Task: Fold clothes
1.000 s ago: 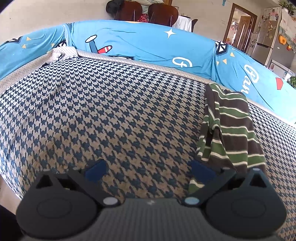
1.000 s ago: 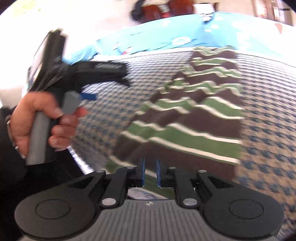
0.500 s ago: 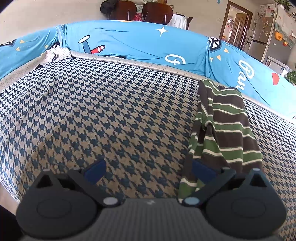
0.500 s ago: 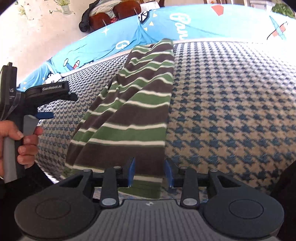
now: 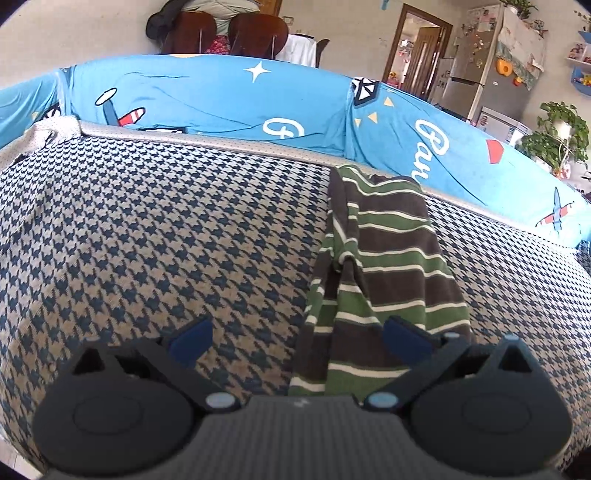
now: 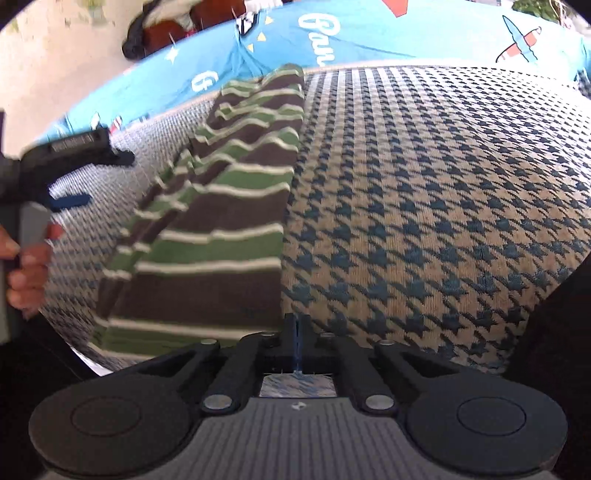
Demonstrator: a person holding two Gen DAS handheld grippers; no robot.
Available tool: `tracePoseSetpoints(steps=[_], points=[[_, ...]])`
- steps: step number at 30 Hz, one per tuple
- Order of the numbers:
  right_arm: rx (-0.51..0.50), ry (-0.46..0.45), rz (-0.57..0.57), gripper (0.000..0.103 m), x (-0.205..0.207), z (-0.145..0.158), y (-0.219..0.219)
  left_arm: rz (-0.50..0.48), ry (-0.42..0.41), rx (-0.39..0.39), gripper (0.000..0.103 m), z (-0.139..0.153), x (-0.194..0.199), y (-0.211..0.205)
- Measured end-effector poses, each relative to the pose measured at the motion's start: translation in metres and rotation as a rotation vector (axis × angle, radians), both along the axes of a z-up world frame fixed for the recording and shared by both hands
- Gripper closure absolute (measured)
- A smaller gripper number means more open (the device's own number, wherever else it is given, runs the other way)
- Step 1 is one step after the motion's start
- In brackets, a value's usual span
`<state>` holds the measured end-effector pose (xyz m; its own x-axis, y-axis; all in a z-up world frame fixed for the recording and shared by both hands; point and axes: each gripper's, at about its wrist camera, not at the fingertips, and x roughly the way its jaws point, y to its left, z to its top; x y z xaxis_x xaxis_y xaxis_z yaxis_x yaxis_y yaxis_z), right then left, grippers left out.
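A shirt with brown, green and white stripes lies folded into a long strip on the houndstooth sofa seat. My left gripper is open and hovers over the strip's near left edge, its pads clear of the cloth. In the right wrist view the same shirt runs away from the camera. My right gripper sits at its near right corner, jaws closing tight with the pads together on the hem. The left gripper also shows there at the left, held by a hand.
A blue cartoon-print cover drapes the sofa back behind the seat. Wooden chairs, a doorway and a fridge stand beyond. A potted plant is at the far right. Bare seat cover spreads left of the shirt.
My right gripper opened over the shirt's near hem, slid to its right corner and closed. The left gripper drifted right, so the shirt's near edge now lies between its open fingers.
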<state>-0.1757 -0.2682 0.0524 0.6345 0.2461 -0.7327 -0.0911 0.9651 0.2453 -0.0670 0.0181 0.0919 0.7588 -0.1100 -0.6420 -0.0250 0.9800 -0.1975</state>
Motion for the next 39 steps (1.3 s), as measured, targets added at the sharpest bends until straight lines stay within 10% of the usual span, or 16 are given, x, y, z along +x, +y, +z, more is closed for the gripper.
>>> tracePoseSetpoints(steps=[11,24,39], points=[[0.103,-0.041,-0.012,0.077,0.017,0.009,-0.004,-0.206,-0.021,-0.07,0.018,-0.01,0.025,-0.019],[0.149,-0.008,-0.014,0.074,0.02,-0.003,-0.005,-0.244,0.022,-0.091,0.048,-0.03,0.042,-0.025],[0.156,-0.009,-0.005,0.068,0.02,-0.006,-0.004,-0.236,0.055,-0.173,0.048,-0.046,0.067,-0.016]])
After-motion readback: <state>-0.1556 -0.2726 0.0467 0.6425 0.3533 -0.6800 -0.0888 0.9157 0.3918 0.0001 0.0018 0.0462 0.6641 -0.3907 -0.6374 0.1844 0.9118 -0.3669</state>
